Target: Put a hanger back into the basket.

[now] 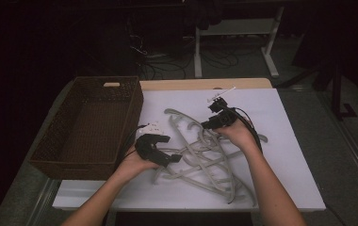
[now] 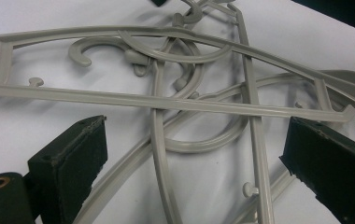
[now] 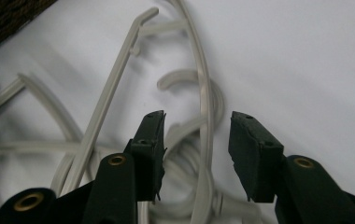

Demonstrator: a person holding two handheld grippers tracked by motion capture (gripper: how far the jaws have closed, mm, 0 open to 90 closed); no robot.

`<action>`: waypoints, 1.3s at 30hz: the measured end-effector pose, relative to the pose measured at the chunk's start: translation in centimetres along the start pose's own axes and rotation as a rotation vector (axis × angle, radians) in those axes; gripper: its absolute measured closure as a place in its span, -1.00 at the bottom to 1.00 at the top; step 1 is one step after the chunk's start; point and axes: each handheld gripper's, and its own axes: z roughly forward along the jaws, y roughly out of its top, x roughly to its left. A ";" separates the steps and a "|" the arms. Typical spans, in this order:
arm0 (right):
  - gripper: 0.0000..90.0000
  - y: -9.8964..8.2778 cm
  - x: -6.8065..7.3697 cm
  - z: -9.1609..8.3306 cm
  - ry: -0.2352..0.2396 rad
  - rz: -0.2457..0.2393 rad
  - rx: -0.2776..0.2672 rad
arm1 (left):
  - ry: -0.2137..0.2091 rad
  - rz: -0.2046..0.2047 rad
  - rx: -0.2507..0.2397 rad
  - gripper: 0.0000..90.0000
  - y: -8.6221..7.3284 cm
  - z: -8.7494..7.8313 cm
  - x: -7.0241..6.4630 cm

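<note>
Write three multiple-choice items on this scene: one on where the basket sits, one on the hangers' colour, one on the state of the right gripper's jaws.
1. Where does the brown wicker basket stand?
A. At the left edge of the white table, beside the hanger pile
B. On top of the hangers
C. At the table's right edge

2. What colour are the tangled plastic hangers?
A. Bright red
B. Pale grey
C. Black

3. How do the jaws of the right gripper stand?
A. Clamped tight on the basket rim
B. Apart, over a hanger bar, pads pressing nothing
C. Holding a cloth

Key: 1 A, the high view shows the basket left of the pile; 2 B, every hanger looks pale grey against the white top; 3 B, the right gripper view shows a clear gap on both sides of the bar.
</note>
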 end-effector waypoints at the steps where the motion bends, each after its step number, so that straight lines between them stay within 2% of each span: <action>1: 0.21 -0.5 0.0 -0.3 0.004 0.003 0.000 | 0.000 0.000 -0.001 -0.86 0.0 0.0 0.0; 10: 0.16 -4.9 0.3 -1.7 0.021 0.040 0.021 | 0.000 -0.004 0.002 -0.86 -0.1 0.0 0.0; 16: 0.13 -6.9 0.5 -2.3 0.029 0.058 0.029 | -0.005 -0.003 0.006 -0.86 -0.1 0.2 -0.1; 20: 0.11 -8.0 0.5 -2.0 0.040 0.071 0.037 | -0.007 -0.005 0.008 -0.86 -0.2 0.3 -0.1; 29: 0.18 -8.9 0.4 -0.8 0.044 0.080 0.083 | -0.003 -0.003 0.011 -0.86 -0.2 0.3 -0.1; 32: 0.26 -8.9 0.3 -0.4 0.043 0.084 0.093 | -0.001 -0.006 0.007 -0.86 -0.2 0.2 0.1; 36: 0.45 -9.0 0.2 -0.2 0.044 0.093 0.101 | 0.000 -0.007 0.009 -0.86 -0.2 0.3 0.1; 39: 0.56 -8.9 0.1 0.0 0.028 0.090 0.093 | -0.001 -0.004 0.010 -0.86 -0.2 0.3 0.1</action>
